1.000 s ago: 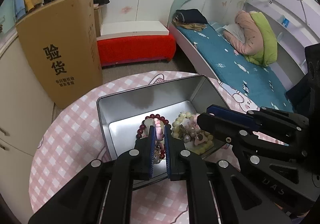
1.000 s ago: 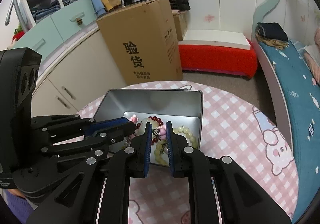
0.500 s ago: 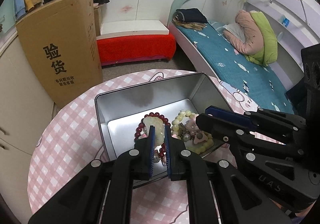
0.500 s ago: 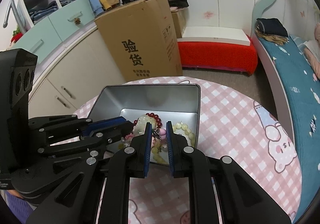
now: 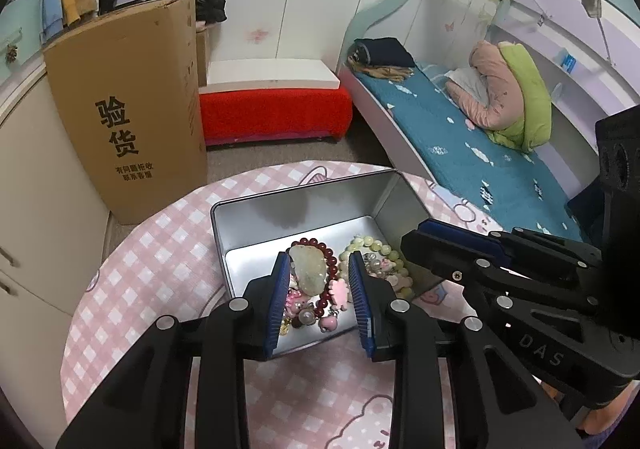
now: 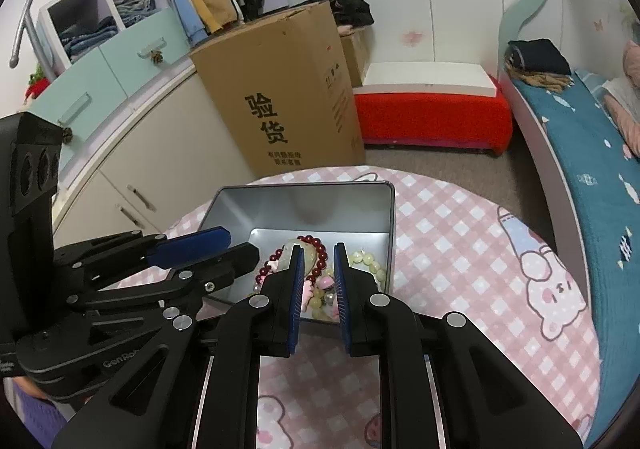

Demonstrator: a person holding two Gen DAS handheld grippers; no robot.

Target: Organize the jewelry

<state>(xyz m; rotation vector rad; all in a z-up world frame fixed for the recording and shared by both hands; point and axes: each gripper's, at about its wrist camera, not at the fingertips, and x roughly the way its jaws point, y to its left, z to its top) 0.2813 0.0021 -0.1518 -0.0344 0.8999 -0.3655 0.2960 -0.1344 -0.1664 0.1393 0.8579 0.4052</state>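
With the left gripper (image 5: 318,273) just spread, pads clear, framed the pale green oval jade pendant (image 5: 307,269) at frame centre, long axis up-frame. Kept the right gripper (image 6: 317,269) nearly closed, empty, above the rectangular silver tin (image 6: 390,217).

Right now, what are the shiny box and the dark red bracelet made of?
The box looks like thin metal, probably tin: grey satin walls giving dull, blurry reflections. The dark red bracelet is a ring of round, glossy beads, maybe polished stone, glass or plastic; the look can't settle which.

Left gripper (image 5: 319,269) agape over jewelry (image 5: 320,281) — silver tin (image 5: 296,205), pink table (image 5: 160,261).
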